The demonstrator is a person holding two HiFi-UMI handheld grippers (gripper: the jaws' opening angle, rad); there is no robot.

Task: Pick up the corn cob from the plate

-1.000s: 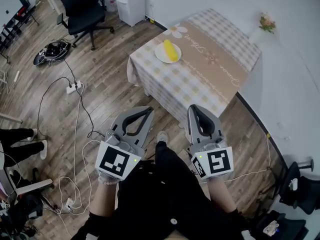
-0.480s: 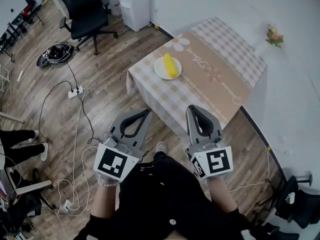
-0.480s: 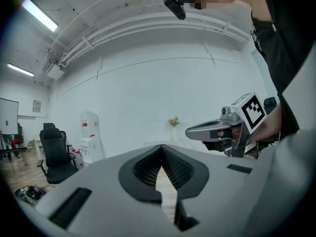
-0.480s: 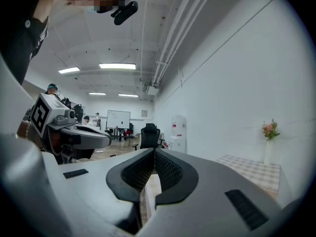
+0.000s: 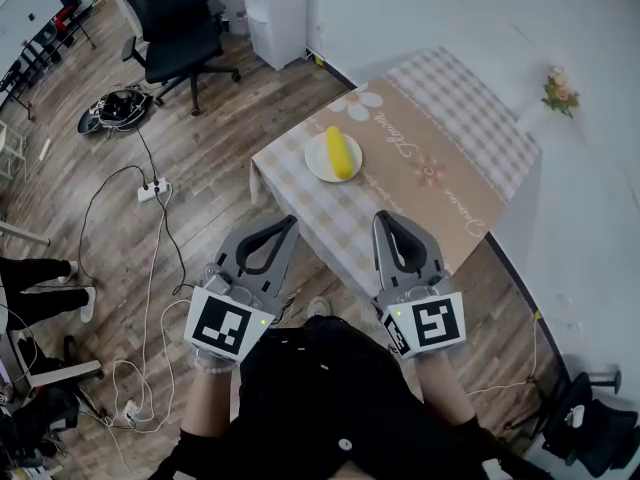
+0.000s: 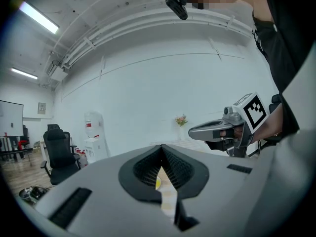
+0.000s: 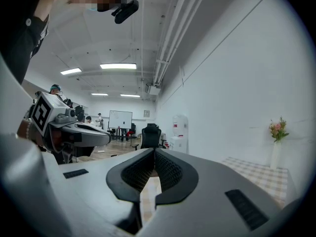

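Note:
A yellow corn cob [image 5: 339,152] lies on a white plate [image 5: 318,164] near the left end of a small table [image 5: 440,138] with a checked cloth. My left gripper [image 5: 289,224] is shut and empty, held level over the floor short of the table's near corner. My right gripper [image 5: 385,219] is also shut and empty, its tips over the table's near edge. Both are well short of the plate. In the left gripper view a sliver of the yellow cob [image 6: 158,183] shows through the slot between the shut jaws, with the right gripper [image 6: 197,130] to the side.
A flower vase [image 5: 556,92] stands at the table's far right corner against the white wall. Black office chair [image 5: 172,30], a white water dispenser [image 5: 277,6], a power strip [image 5: 151,184] with cables and a seated person's legs [image 5: 35,290] are on the wooden floor to the left.
Both grippers have moved forward toward the table, still shut; the table and plate now sit nearer and lower in the head view.

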